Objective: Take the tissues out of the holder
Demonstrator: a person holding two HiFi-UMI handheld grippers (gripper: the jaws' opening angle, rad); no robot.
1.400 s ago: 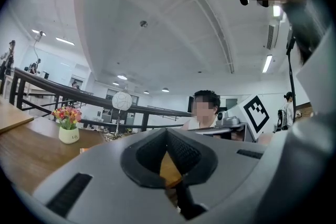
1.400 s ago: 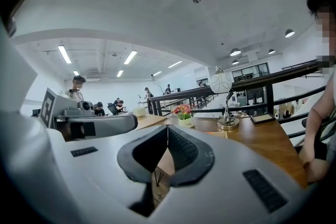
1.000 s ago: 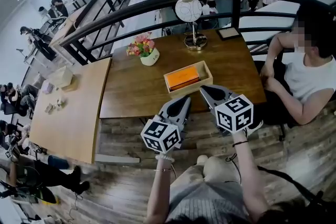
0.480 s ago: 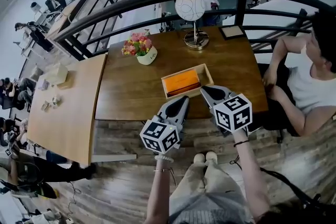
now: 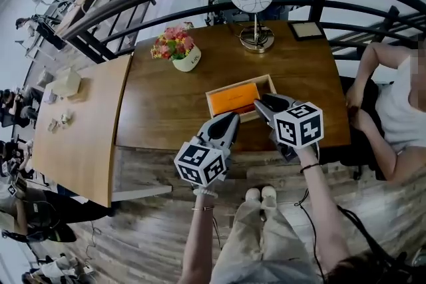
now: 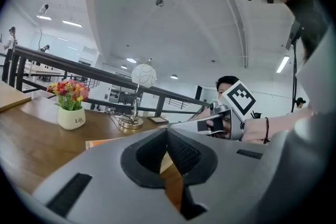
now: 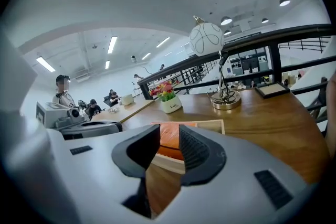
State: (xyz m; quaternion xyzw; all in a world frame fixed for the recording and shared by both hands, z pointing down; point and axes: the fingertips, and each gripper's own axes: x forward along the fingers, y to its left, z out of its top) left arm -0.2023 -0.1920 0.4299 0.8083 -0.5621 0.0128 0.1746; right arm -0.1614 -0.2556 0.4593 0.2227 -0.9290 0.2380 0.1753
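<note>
A shallow wooden holder (image 5: 208,103) lies on the dark wooden table with an orange tissue pack (image 5: 234,96) in it. In the right gripper view the pack (image 7: 168,141) shows through the jaw gap, framed by the holder's rim (image 7: 210,124). My right gripper (image 5: 265,102) (image 7: 169,131) is at the holder's near right corner. Its jaws have just been opening and stand open with nothing between them. My left gripper (image 5: 229,120) (image 6: 167,131) hovers by the holder's near edge, shut and empty. The holder's orange edge (image 6: 98,142) peeks out on its left.
A white pot of flowers (image 5: 178,51), a globe lamp on a brass base (image 5: 253,0) and a small picture frame (image 5: 307,30) stand at the back. A person (image 5: 393,110) sits at the table's right end. A lighter table (image 5: 73,130) adjoins on the left.
Both grippers have moved forward over the table's near edge and lower, up to the holder. The right gripper's tips now reach its near right corner.
</note>
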